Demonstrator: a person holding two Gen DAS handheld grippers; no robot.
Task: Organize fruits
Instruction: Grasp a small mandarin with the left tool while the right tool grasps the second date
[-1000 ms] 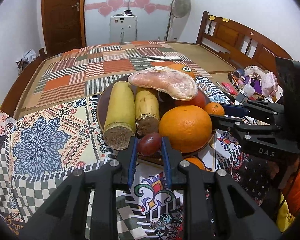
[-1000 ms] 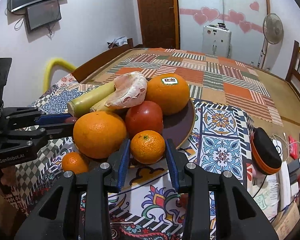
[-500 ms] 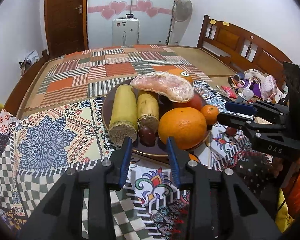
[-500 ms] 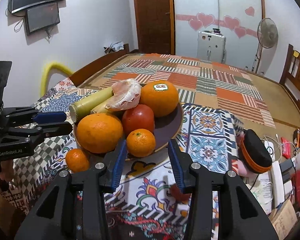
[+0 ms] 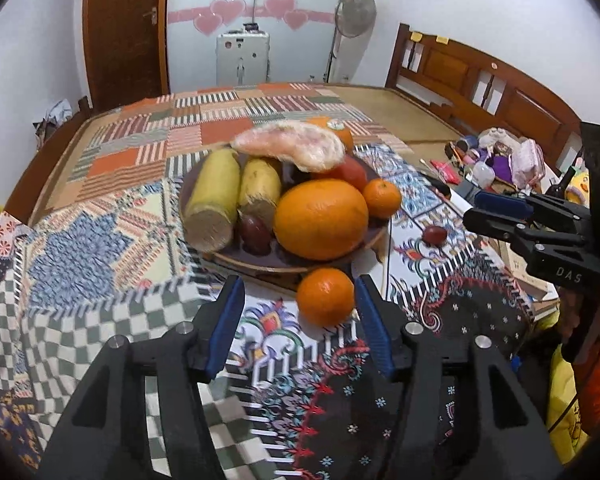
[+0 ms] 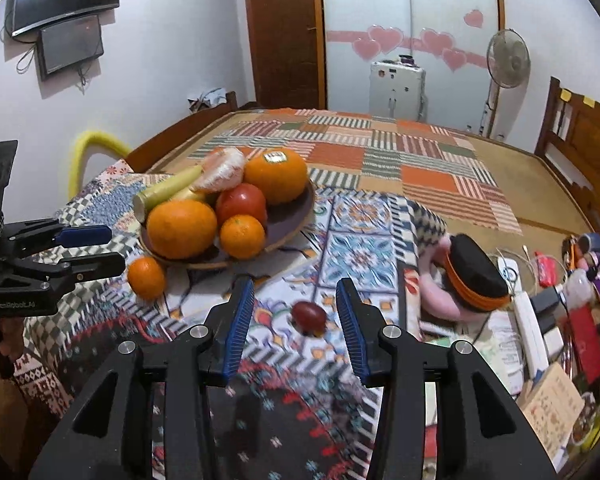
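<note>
A dark round plate (image 5: 332, 266) (image 6: 296, 216) holds two sugarcane pieces (image 5: 214, 196), a peeled pomelo segment (image 5: 292, 150), a big orange (image 5: 320, 220) (image 6: 182, 228), a tomato (image 6: 242, 202), a small tangerine (image 5: 382, 198) (image 6: 242, 236), a stickered orange (image 6: 276, 176) and a dark red fruit (image 5: 254, 228). A loose tangerine (image 5: 326, 296) (image 6: 146, 278) lies on the cloth in front of the plate, just ahead of my open, empty left gripper (image 5: 300, 308). Another dark red fruit (image 6: 309, 317) (image 5: 435, 235) lies on the cloth between the fingers of my open, empty right gripper (image 6: 294, 312).
The patterned tablecloth (image 5: 80, 256) covers the table. A black and orange case (image 6: 474, 272), a power strip (image 6: 528, 312) and assorted clutter (image 5: 500, 160) lie at the right. A patchwork mat (image 6: 380, 148) lies beyond.
Both grippers have pulled back from the plate and opened wider. The left one let go of the dark red fruit on the plate; the right one released the small tangerine there.
</note>
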